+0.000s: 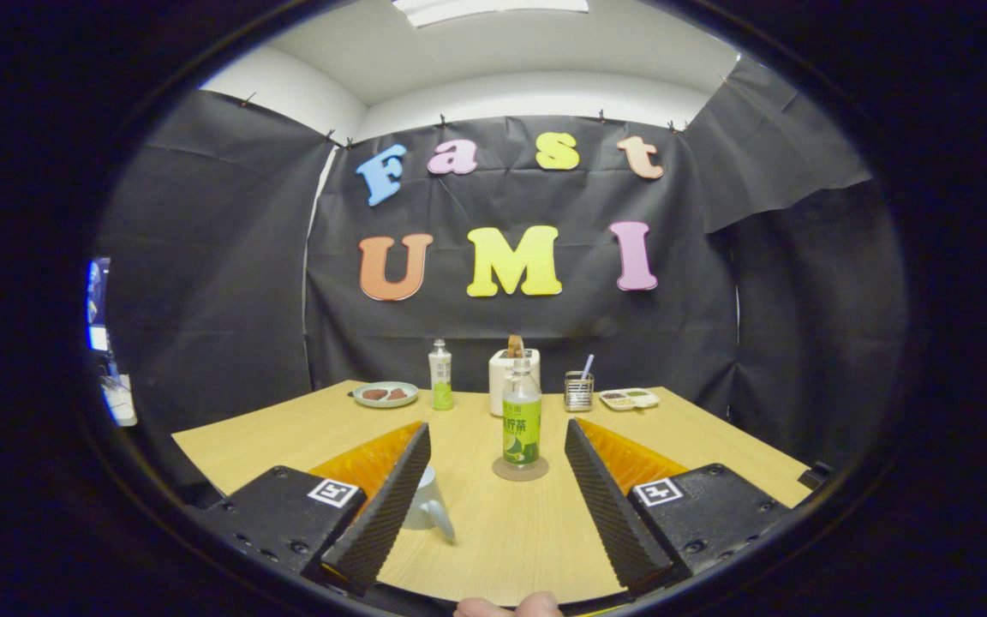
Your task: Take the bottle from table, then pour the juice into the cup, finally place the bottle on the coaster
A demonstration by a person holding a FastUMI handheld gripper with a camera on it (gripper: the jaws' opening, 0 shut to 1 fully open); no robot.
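A clear bottle (522,417) with a green label and white cap stands upright on a round brown coaster (520,469) on the wooden table (716,446), just ahead of the fingers and between their lines. My gripper (493,441) is open, with nothing between its black ribbed fingers (605,501). A white cup (430,507) with a handle sits by the left finger, partly hidden behind it.
At the table's far edge stand a second small bottle (440,374), a plate with brown pieces (385,394), a white toaster-like box (504,377), a wire holder with a straw (578,390) and a small tray (629,398). Fingertips of a hand (506,607) show below.
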